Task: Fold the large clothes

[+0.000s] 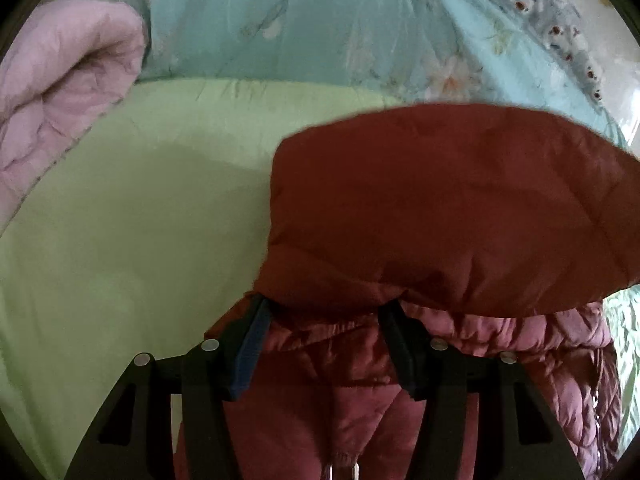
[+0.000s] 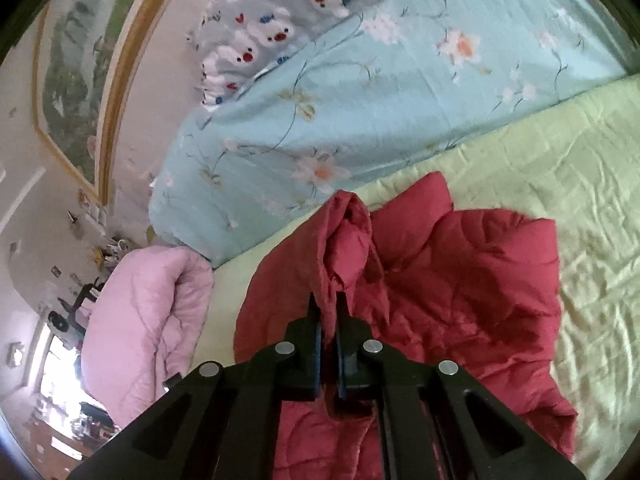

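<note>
A dark red quilted jacket [image 1: 440, 208] lies on a light green bed sheet [image 1: 120, 220]. In the left wrist view my left gripper [image 1: 326, 308] has its jaws wide apart, with jacket fabric bunched between and over the fingertips, which are hidden under a fold. In the right wrist view my right gripper [image 2: 329, 300] is shut on a raised fold of the red jacket [image 2: 460, 280], lifting it into a ridge above the green sheet [image 2: 560, 180].
A rolled pink quilt [image 1: 60, 100] lies at the left; it also shows in the right wrist view [image 2: 148, 312]. A light blue floral quilt [image 2: 340, 100] and a grey animal-print pillow [image 2: 272, 24] lie beyond. A framed picture [image 2: 72, 80] hangs on the wall.
</note>
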{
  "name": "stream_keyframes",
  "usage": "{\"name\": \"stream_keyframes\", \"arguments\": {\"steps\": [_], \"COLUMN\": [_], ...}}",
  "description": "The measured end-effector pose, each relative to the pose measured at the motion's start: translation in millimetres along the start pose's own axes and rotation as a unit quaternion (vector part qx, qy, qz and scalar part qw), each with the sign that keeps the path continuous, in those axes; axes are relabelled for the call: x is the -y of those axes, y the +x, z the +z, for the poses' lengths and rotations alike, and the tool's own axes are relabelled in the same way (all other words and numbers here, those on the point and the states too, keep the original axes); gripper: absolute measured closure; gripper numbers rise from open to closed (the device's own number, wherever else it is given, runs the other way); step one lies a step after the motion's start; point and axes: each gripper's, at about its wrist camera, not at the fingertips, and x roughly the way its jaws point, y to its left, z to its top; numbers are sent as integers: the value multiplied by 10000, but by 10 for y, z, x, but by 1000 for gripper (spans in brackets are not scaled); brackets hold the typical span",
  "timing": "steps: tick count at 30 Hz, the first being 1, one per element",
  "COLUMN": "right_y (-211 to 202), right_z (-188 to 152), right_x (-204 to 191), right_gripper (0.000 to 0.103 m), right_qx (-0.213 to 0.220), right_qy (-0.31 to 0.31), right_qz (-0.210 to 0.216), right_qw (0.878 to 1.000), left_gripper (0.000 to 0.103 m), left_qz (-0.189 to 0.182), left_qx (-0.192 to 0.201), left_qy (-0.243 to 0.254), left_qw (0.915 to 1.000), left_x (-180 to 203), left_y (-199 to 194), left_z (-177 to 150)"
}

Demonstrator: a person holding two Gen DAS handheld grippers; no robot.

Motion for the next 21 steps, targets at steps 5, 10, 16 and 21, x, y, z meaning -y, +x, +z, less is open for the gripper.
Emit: {"name": "stream_keyframes", "arguments": {"steps": [5, 10, 16, 21], "right_y": [36, -2, 175, 484], "right_z": [-89, -26, -150, -514], "right_x": [327, 360, 572, 1007], "right_gripper": [99, 99, 99, 99], "right_qx": [-34, 83, -136, -556], "right_qy": [342, 359, 164, 188], "right_qz": [-94, 16, -968, -1684], "right_qw": [9994, 9993, 9951, 9840], "left_gripper": [47, 47, 49, 48], "left_qz": [-55, 400, 438, 361], "left_qx": [-176, -261, -550, -707], "left_qy": [279, 97, -438, -625], "left_qw": [9994, 9988, 9966, 9949], "left_x": [41, -114, -317, -412], "left_y": [-52, -54, 154, 241], "left_z": [-152, -134, -109, -63]}}
